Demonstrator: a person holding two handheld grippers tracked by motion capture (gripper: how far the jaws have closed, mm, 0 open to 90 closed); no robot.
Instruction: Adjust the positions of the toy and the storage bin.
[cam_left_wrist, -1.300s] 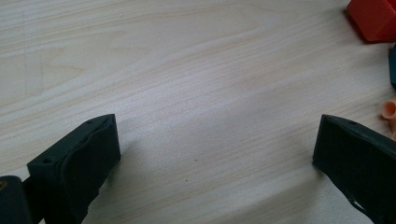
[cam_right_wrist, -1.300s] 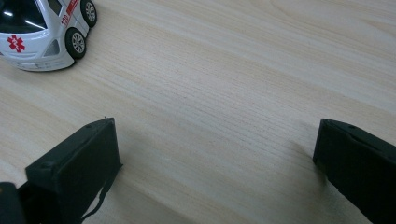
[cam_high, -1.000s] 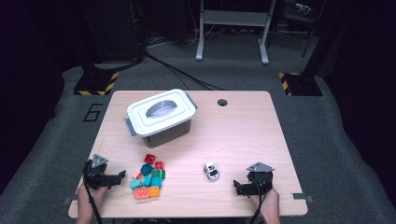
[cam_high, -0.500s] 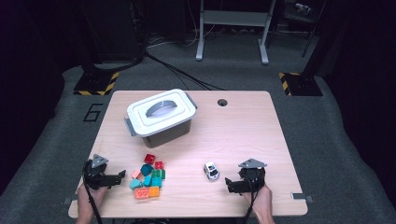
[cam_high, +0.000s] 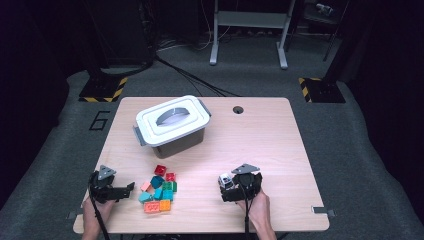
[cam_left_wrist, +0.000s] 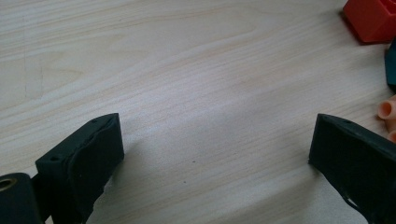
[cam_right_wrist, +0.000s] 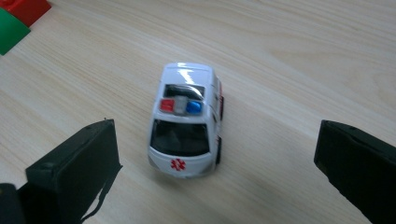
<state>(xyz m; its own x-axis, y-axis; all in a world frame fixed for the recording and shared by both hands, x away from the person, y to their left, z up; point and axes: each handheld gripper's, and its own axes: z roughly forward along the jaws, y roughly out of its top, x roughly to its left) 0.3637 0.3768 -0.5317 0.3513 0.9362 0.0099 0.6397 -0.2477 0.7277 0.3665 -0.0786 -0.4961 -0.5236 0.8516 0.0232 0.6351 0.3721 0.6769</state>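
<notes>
A small white toy ambulance (cam_right_wrist: 186, 120) with red and blue roof lights stands on the wooden table (cam_high: 260, 145), its front toward my right gripper (cam_right_wrist: 217, 154). That gripper is open, its jaws wide on either side of the toy's nose without touching it. From above, the ambulance (cam_high: 225, 180) sits just left of the right gripper (cam_high: 231, 190). My left gripper (cam_high: 125, 190) rests open at the table's front left, jaws pointing at a pile of coloured bricks (cam_high: 159, 189). Between the left gripper's (cam_left_wrist: 215, 154) jaws lies bare wood, with a red brick (cam_left_wrist: 371, 18) at the upper right.
A grey lidded box (cam_high: 172, 126) stands at the back left of the table. A cable hole (cam_high: 238, 109) is near the back edge. Red and green bricks (cam_right_wrist: 18, 16) lie at the upper left of the right gripper view.
My right gripper has slid left across the table and now has its open jaws at the ambulance. The left gripper and the bricks have not moved.
</notes>
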